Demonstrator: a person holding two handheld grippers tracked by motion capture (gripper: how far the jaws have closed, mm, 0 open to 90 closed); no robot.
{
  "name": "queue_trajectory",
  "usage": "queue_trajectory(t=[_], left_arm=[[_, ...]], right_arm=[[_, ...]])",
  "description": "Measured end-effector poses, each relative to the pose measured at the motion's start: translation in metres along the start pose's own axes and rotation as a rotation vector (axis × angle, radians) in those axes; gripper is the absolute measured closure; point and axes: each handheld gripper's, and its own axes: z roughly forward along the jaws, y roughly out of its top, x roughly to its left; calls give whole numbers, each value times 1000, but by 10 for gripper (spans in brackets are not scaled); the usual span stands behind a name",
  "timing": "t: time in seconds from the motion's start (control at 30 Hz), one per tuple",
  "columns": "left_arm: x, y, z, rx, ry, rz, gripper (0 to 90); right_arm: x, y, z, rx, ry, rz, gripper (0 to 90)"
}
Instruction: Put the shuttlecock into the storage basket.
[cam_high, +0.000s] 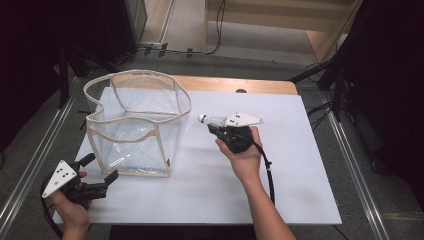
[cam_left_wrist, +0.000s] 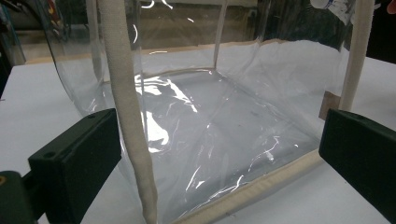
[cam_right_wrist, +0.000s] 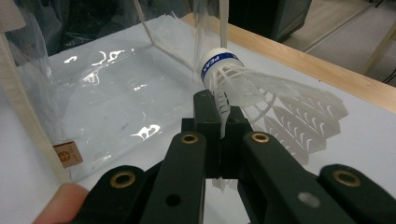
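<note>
The work surface is a white rectangular board laid over a light wooden tabletop, whose far edge shows beyond the board. Grey floor runs along both sides of the table, metal rails lie left and right, and dark stands and loose cables sit at the far end of the room.

The high view shows both hands at once: the left gripper at the near left corner of the board, the right gripper near the board's centre, and the clear plastic box-shaped bag with beige fabric edging standing between and beyond them on the left half. The left gripper view adds the bag's glossy floor and one vertical beige seam at close range, with a small brown label on the bag's right side. The right gripper view adds the print on the held item's cap and the same brown label low on the bag wall.

Left gripper: jaws spread wide, holding nothing; the bag's near corner lies just ahead of them, and contact cannot be determined.

Right gripper: jaws closed on the white plastic shuttlecock with a blue-banded cap, clamped by its skirt. The cap points toward the bag, near its right wall, above the board.
</note>
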Motion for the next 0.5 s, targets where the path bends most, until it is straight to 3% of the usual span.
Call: queue_trajectory(t=[0.5], left_arm=[[0,0,1,3,1,3,0]], right_arm=[[-4,8,-9,-8,-11,3,877]])
